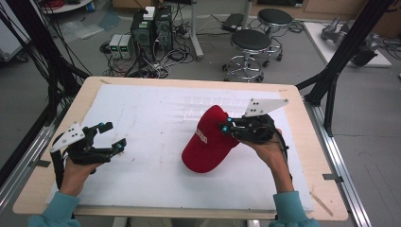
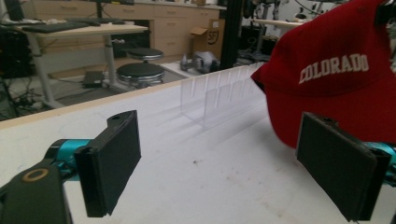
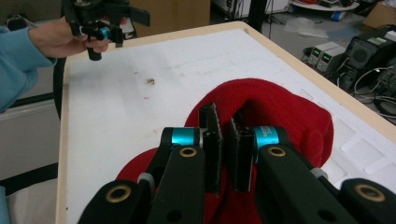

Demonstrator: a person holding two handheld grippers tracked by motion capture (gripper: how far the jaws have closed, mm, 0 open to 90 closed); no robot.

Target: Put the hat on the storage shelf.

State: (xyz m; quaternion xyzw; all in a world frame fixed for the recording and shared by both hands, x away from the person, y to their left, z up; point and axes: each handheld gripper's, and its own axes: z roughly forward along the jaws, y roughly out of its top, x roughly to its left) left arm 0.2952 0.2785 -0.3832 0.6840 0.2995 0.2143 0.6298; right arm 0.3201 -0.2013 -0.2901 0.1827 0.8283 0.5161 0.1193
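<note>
Red cap [image 1: 210, 142] hangs pinched in the right gripper [image 1: 226, 126].

A lab: power supplies [image 1: 121, 45], tangled cables [image 1: 156, 66], stools [image 1: 249, 45] and workbenches [image 2: 70, 29].

Grey floor, stools [image 1: 250, 45], PCs [image 1: 151, 28] behind table [image 1: 302, 142]

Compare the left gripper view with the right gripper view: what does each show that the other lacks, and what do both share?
Left gripper view alone: white COLORADO lettering on the cap's front, a clear plastic divider rack, and the left gripper with its jaws wide apart and nothing between them. Right gripper view alone: the right gripper shut on the cap's fabric, and a blue sleeve. Shared: the red cap and the white tabletop.
</note>
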